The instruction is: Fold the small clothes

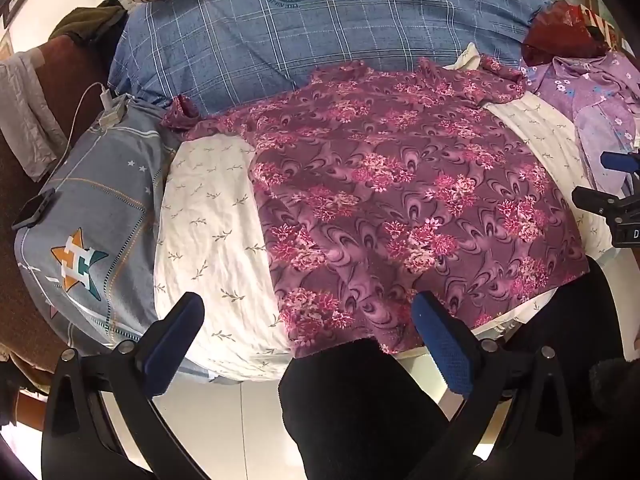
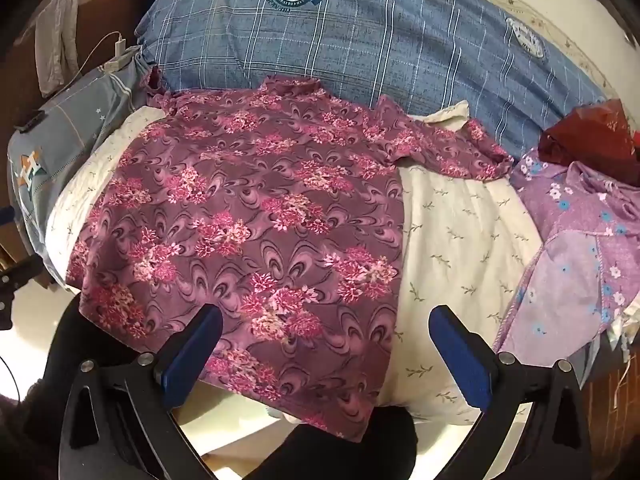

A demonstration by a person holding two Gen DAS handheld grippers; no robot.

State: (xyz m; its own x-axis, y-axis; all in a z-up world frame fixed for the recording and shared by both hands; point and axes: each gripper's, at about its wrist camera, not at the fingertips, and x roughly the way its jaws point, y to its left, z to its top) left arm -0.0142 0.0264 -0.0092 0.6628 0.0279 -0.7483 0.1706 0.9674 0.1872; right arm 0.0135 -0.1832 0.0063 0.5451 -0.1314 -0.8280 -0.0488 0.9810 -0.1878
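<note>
A purple shirt with pink flowers (image 1: 400,184) lies spread flat on the white leaf-print sheet (image 1: 208,216), hem hanging over the bed's near edge, sleeves out to both sides. It also shows in the right wrist view (image 2: 248,216). My left gripper (image 1: 308,316) is open and empty, above the hem's left part. My right gripper (image 2: 326,330) is open and empty, above the hem's right corner. The right gripper also shows at the right edge of the left wrist view (image 1: 612,196).
A blue plaid quilt (image 1: 320,40) lies behind the shirt. A lilac flowered garment (image 2: 580,248) and a dark red bag (image 2: 592,140) lie at the right. A grey pillow with a star logo (image 1: 88,232), a phone (image 1: 34,210) and a charger (image 1: 110,110) are at the left. My dark-clothed legs (image 1: 352,400) are below.
</note>
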